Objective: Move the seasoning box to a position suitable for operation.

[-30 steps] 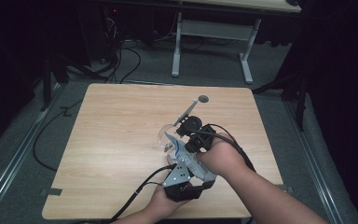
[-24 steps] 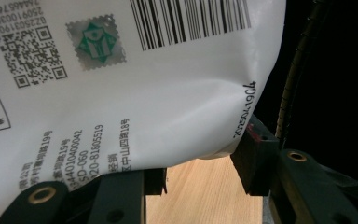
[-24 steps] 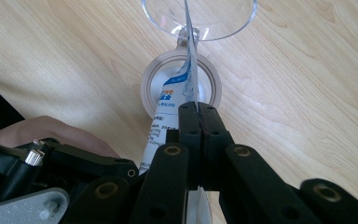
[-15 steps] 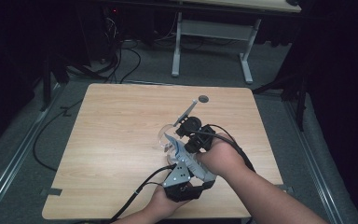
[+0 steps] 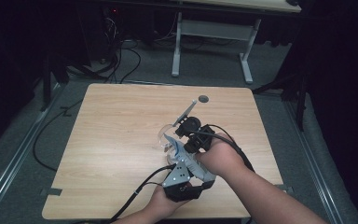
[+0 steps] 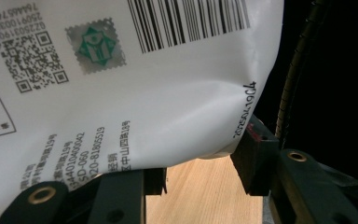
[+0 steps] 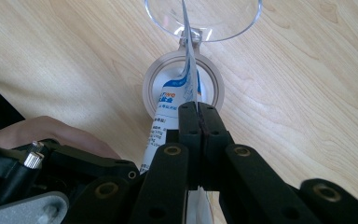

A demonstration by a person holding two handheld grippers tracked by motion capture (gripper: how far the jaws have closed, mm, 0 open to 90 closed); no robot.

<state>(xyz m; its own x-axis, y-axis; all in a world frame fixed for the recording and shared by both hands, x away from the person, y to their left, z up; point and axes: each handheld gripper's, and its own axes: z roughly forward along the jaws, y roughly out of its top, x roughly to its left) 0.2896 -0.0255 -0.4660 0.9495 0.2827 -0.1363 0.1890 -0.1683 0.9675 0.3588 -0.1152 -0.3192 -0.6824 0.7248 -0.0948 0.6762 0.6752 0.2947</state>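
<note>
A white pouch [image 6: 144,93] printed with a barcode, a QR code and small text hangs between my left gripper's [image 6: 203,170] jaws, which press on its lower part. The same pouch [image 7: 170,100] shows blue print in the right gripper view, where my right gripper [image 7: 198,107] is shut on its thin top edge. Under the pouch a round jar [image 7: 149,86] with a pale rim stands on the wood, its clear hinged lid [image 7: 223,18] swung back. From above, both grippers meet at the pouch [image 5: 171,142] near the table's middle front, left gripper [image 5: 179,158] nearer the person, right gripper [image 5: 182,140] from the right.
The wooden table [image 5: 121,121] has a small dark round hole [image 5: 203,99] near its far edge. Cables [image 5: 135,196] trail off the front edge. A white desk frame [image 5: 182,46] stands on the floor beyond the table.
</note>
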